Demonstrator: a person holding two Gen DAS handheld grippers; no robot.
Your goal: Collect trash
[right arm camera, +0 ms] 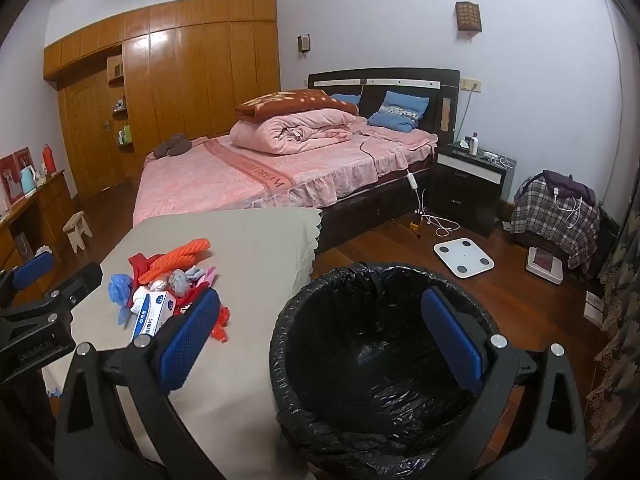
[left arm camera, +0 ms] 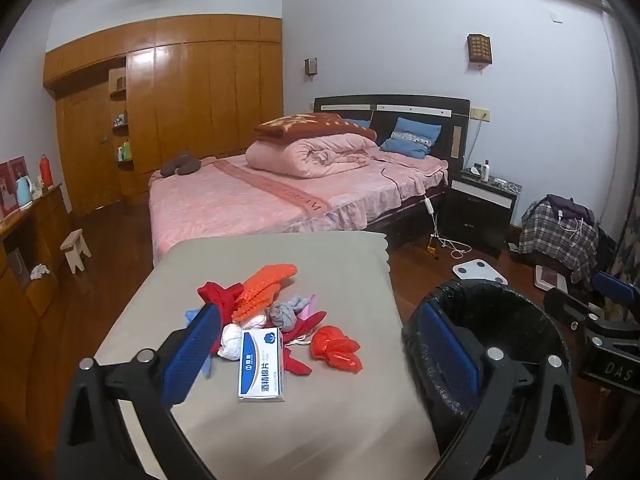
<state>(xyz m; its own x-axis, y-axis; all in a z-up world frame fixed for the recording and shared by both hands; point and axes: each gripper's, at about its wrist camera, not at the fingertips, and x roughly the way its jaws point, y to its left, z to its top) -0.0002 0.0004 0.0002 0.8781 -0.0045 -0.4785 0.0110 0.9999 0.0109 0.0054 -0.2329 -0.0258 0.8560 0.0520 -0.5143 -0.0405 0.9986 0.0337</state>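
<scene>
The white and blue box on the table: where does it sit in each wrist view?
Left wrist: white and blue box lies low centre, nearest item of the trash pile.
Right wrist: the box lies left of centre, at the pile's near edge.
Shared landmark: the black-lined bin, right of the table.

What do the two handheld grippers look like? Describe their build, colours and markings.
Both the left gripper and right gripper are matte black plastic frames with triangular cut-outs and silver round bolt heads. Their jaws carry blue, fine-textured pads. Pale lettering marks each body, only partly legible. No hands or sleeves show.
</scene>
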